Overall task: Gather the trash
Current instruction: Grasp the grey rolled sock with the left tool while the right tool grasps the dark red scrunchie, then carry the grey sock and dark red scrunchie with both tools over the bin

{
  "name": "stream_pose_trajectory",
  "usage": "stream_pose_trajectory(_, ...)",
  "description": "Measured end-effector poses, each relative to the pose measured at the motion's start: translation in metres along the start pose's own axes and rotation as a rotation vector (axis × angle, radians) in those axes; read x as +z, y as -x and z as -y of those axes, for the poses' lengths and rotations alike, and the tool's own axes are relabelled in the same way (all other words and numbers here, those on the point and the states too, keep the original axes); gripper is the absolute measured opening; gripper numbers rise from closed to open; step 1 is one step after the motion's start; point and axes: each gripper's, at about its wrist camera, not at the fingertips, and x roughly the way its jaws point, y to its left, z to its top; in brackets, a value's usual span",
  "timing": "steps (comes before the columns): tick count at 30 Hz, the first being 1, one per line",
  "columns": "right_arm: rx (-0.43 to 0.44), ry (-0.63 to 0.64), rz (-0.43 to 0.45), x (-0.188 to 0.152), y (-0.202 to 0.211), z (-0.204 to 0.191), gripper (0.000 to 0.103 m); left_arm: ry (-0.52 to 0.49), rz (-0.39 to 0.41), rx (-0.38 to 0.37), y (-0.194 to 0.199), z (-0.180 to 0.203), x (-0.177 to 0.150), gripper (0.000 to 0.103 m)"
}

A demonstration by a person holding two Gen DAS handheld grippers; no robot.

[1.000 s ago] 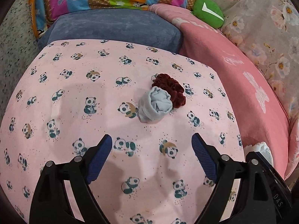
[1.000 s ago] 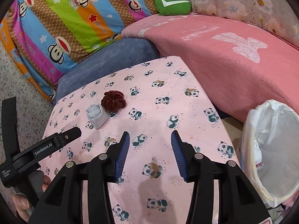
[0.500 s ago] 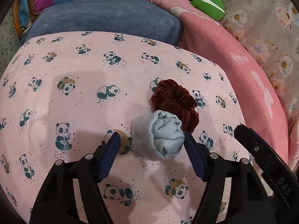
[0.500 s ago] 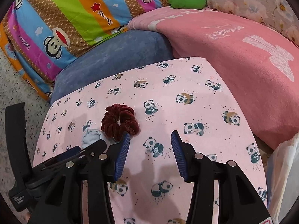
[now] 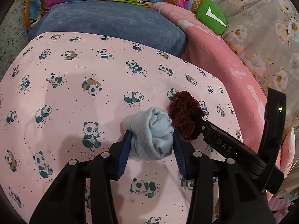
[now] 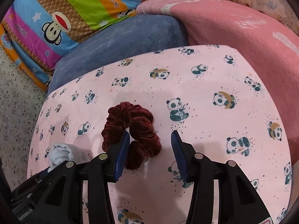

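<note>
L gripper (image 5: pixel 151 140): jaws closing, both blue pads pressed into the sides of the rolled pale-blue sock (image 5: pixel 152 130), so it's clamped on it. Sock sits on the pink panda-print sheet (image 5: pixel 74 97), low on the cloth, touching the maroon scrunchie (image 5: pixel 185 115) on its right.

R gripper (image 6: pixel 150 143): jaws closing too but not gripping yet. Left pad sits inside/over the scrunchie (image 6: pixel 138 128) ring; right pad well clear of it on bare sheet (image 6: pixel 214 123). Part of the scrunchie lies btwn the pads, rest spills out to the left. Sock (image 6: pixel 59 153) peeks out at lower left of that view, half hidden behind the black body of the L tool.

In the left wrist view the R tool's black arm comes in from the right, tip at the scrunchie.

Further out: blue-grey cushion (image 5: pixel 112 20) behind the sheet, striped monkey-print bedding (image 6: pixel 65 13) beyond it, pink blanket (image 6: pixel 243 33) to the right, green pillow (image 5: pixel 211 16) and floral cloth (image 5: pixel 271 37) at far right.
</note>
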Motion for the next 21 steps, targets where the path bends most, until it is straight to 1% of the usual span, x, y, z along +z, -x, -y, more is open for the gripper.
stream_pose_trajectory(1,-0.002,0.004,0.004,-0.001,0.000,-0.002,0.030,0.001,0.001,0.005,0.001,0.000,0.000,0.042)
stream_pose_trajectory(2,0.000,0.007,0.007,-0.002,0.001,-0.002,0.024,-0.001,0.003,0.009,0.002,0.000,-0.001,0.042)
stream_pose_trajectory(4,0.020,-0.001,0.005,-0.005,0.003,0.000,0.018,-0.004,0.006,0.016,0.006,0.001,-0.003,0.042)
stream_pose_trajectory(6,0.042,-0.022,0.013,-0.011,0.013,0.004,0.017,-0.006,0.007,0.018,0.009,0.003,-0.005,0.042)
stream_pose_trajectory(11,0.049,-0.029,0.063,-0.031,0.045,0.009,0.017,-0.025,0.018,0.016,0.022,0.017,-0.014,0.042)
stream_pose_trajectory(13,0.055,-0.036,0.093,-0.042,0.065,0.011,0.017,-0.034,0.018,0.008,0.028,0.026,-0.019,0.042)
stream_pose_trajectory(14,0.056,-0.037,0.097,-0.043,0.067,0.011,0.017,-0.040,0.019,0.004,0.032,0.030,-0.023,0.042)
stream_pose_trajectory(15,0.059,-0.043,0.115,-0.050,0.081,0.014,0.017,-0.046,0.020,0.001,0.034,0.034,-0.025,0.042)
stream_pose_trajectory(18,0.064,-0.055,0.137,-0.059,0.100,0.019,0.016,-0.066,0.021,-0.012,0.043,0.050,-0.035,0.042)
stream_pose_trajectory(19,0.064,-0.065,0.154,-0.068,0.116,0.026,0.016,-0.075,0.021,-0.016,0.046,0.055,-0.038,0.042)
stream_pose_trajectory(21,0.065,-0.078,0.172,-0.076,0.132,0.031,0.016,-0.092,0.020,-0.025,0.052,0.067,-0.046,0.042)
